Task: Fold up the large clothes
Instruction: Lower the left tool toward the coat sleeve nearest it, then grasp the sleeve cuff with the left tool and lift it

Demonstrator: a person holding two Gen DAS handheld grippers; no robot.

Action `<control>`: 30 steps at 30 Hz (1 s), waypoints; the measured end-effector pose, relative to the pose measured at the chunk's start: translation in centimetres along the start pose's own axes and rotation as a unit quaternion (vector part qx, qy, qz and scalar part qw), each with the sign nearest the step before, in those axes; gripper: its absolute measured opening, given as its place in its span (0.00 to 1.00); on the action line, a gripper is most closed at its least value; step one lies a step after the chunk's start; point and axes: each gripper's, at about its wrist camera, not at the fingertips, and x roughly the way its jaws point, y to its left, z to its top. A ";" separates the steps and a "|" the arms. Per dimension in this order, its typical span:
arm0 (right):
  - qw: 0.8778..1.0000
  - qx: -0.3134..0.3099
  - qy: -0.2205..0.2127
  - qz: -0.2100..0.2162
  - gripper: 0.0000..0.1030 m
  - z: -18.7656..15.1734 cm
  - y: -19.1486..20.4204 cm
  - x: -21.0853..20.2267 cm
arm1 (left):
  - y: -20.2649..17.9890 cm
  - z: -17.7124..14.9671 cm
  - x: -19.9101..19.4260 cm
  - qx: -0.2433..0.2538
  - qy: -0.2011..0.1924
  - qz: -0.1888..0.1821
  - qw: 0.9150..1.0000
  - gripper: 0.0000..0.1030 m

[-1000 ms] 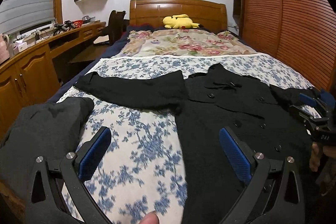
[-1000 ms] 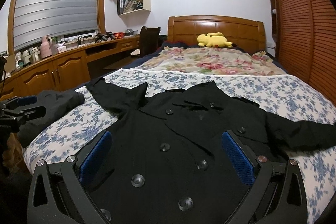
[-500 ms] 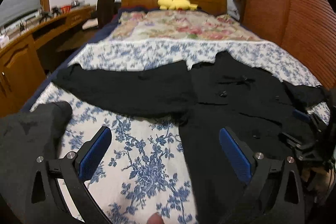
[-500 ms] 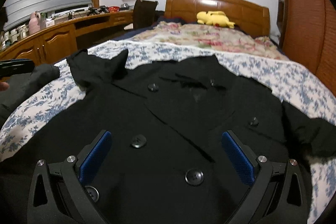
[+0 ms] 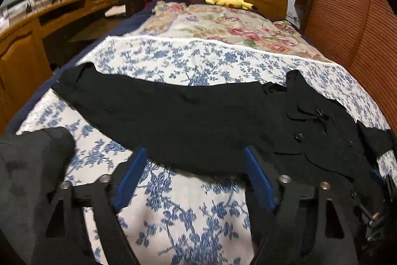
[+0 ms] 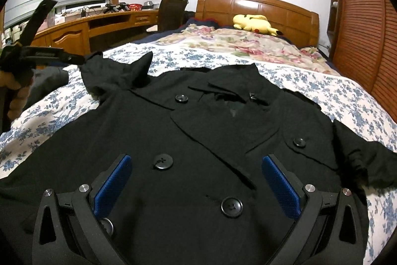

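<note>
Left hand-held gripper point(image 5: 194, 175) has advanced to the coat point(image 5: 188, 121) sleeve, its jaws closing. Right hand-held gripper point(image 6: 197, 180) has lowered over the coat front.

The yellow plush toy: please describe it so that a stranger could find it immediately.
Look at the wooden headboard at the far end of the bed. The yellow plush toy lies just before it, beyond the flowered blanket. It is the only bright yellow thing there.

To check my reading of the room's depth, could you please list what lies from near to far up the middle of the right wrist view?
Right claw → black coat → blue floral sheet → rose-patterned quilt → yellow plush toy → wooden headboard.
</note>
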 end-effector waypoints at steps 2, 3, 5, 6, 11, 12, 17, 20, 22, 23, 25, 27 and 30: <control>1.000 -0.002 0.004 0.000 1.00 0.1 0.0 0.2 | 0.4 0.1 1.2 -0.006 0.008 0.002 1.000 0.72; 1.000 -0.003 0.005 -0.001 1.00 0.1 0.1 0.3 | 0.7 0.2 1.8 -0.008 0.012 0.007 1.000 0.72; 1.000 -0.005 0.008 -0.001 1.00 0.2 0.1 0.4 | 1.1 0.2 2.8 -0.011 0.018 0.021 1.000 0.71; 1.000 -0.005 0.009 -0.001 1.00 0.2 0.1 0.5 | 1.5 0.1 3.2 -0.018 0.022 0.024 0.999 0.71; 1.000 -0.008 0.013 0.000 1.00 0.2 0.2 0.7 | 4.2 -1.1 5.2 -0.066 0.056 0.031 0.996 0.71; 1.000 -0.008 0.014 0.001 1.00 0.2 0.2 0.7 | 4.6 -1.2 5.5 -0.073 0.061 0.030 0.995 0.71; 1.000 -0.010 0.021 0.002 1.00 0.2 0.3 1.0 | 5.8 -1.6 6.0 -0.099 0.071 0.018 0.992 0.71; 1.000 -0.012 0.020 0.002 1.00 0.3 0.2 1.0 | 5.6 -1.4 6.2 -0.098 0.072 0.008 0.993 0.52; 1.000 -0.011 0.020 0.002 1.00 0.3 0.2 1.0 | 5.4 -1.4 6.4 -0.093 0.073 0.007 0.993 0.39; 1.000 -0.011 0.020 0.003 1.00 0.2 0.2 1.0 | 5.4 -1.3 6.5 -0.090 0.075 0.004 0.993 0.30; 1.000 -0.010 0.020 0.003 1.00 0.2 0.2 1.0 | 5.3 -1.2 6.6 -0.088 0.076 0.001 0.993 0.14; 1.000 -0.010 0.019 0.003 1.00 0.2 0.2 1.0 | 5.0 -0.9 6.3 -0.083 0.070 -0.002 0.994 0.05; 1.000 -0.010 0.018 0.003 1.00 0.1 0.2 1.0 | 3.8 -0.3 5.7 -0.060 0.058 -0.004 0.996 0.02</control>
